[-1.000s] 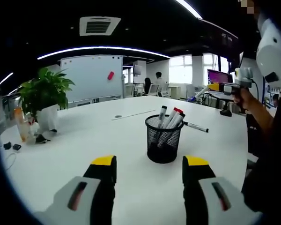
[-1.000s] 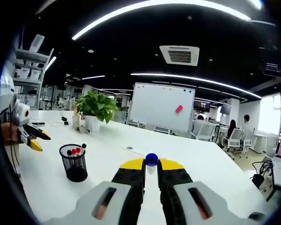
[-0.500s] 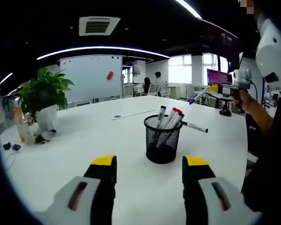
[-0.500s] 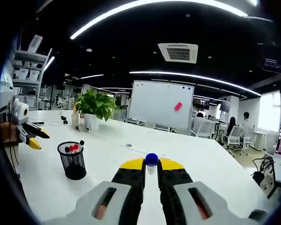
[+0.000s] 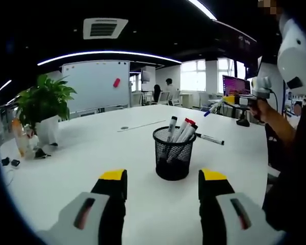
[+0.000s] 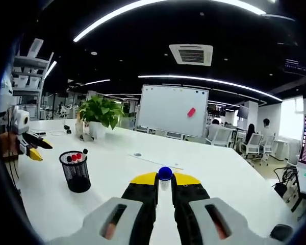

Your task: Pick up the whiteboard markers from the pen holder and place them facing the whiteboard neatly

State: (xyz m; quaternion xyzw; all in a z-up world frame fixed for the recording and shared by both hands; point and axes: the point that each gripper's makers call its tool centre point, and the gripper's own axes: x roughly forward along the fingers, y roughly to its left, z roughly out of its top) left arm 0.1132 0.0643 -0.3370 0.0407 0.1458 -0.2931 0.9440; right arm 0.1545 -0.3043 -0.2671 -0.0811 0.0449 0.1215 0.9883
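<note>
Right gripper [image 6: 164, 185]: jaws nearly closed, clamping one blue-capped marker [image 6: 164, 174], held in the air over the table [image 6: 214, 178], well right of the pen holder [image 6: 75, 171].
Left gripper [image 5: 162, 182]: jaws wide apart, holding nothing, just short of the pen holder.
Pen holder: one, black mesh, upright on the table; three markers [image 5: 181, 133] counted inside.
Loose marker [image 5: 209, 139]: one, lying just beyond the pen holder.
Whiteboard [image 6: 172, 111]: one, far behind the pen holder.
</note>
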